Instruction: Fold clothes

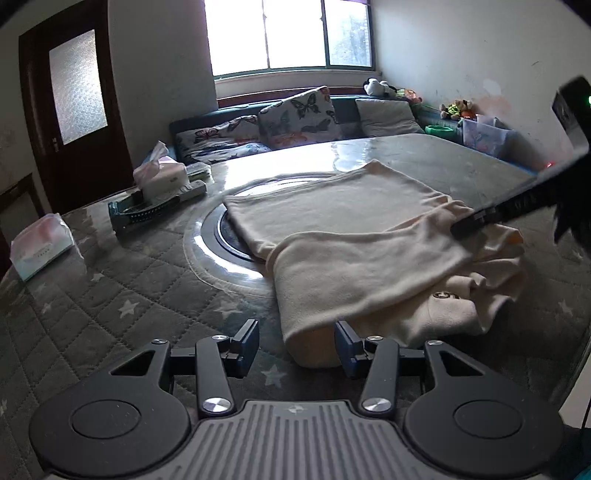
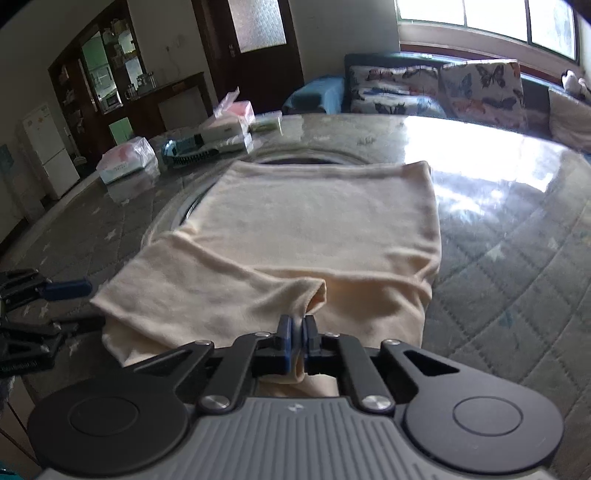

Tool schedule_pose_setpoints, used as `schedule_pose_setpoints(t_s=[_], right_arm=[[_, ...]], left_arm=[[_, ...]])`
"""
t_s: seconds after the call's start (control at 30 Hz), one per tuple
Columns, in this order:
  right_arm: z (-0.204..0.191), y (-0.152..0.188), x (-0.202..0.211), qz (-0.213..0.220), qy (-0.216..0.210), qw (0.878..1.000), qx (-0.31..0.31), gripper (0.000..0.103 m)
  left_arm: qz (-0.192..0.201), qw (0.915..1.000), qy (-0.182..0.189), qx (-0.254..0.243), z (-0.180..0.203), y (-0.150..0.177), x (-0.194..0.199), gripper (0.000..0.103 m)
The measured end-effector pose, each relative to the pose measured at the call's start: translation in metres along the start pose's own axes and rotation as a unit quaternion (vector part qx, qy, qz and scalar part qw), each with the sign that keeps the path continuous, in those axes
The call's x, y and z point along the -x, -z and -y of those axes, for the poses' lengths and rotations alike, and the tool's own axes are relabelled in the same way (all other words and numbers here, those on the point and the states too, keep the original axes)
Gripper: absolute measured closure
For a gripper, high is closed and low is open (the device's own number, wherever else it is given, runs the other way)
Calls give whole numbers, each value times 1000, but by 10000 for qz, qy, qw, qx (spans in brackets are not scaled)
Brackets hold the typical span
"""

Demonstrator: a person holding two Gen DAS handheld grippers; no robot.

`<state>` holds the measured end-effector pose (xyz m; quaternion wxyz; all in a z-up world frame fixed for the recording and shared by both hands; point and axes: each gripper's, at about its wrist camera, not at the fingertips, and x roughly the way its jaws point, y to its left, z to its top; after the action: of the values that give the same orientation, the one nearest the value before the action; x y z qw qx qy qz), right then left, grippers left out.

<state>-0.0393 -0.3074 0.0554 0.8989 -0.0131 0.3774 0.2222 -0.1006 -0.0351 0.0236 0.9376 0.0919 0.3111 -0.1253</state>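
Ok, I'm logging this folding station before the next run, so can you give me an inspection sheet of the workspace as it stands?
Surface: round table with grey star-patterned quilted cover under clear sheet; circular inset at centre, partly covered.
Job's things: cream knit garment lying flat, a sleeve folded across the near part.
Clutter: pink-and-white tissue pack, white tissue box, teal basket tray at the far left edge.
Grippers: left claw open, at the garment's near edge, holding nothing; right claw shut on cream fabric.
Cables: nothing seen.
Surroundings: butterfly-print cushions on a dark sofa, bright window, dark wooden door.
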Motion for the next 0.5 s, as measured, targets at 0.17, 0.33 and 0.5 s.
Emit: schedule_pose_setpoints(t_s=[0.17, 0.33, 0.5], right_arm=[[-6, -8, 9, 156, 129, 9996, 189, 99], [-10, -25, 32, 480, 388, 9968, 502, 99], [4, -15, 24, 319, 588, 9972, 340, 99]], left_arm=[[-55, 9998, -100, -176, 7, 2, -7, 61], [-25, 9990, -198, -401, 13, 5, -9, 89], [1, 9978, -157, -641, 20, 9, -7, 95]])
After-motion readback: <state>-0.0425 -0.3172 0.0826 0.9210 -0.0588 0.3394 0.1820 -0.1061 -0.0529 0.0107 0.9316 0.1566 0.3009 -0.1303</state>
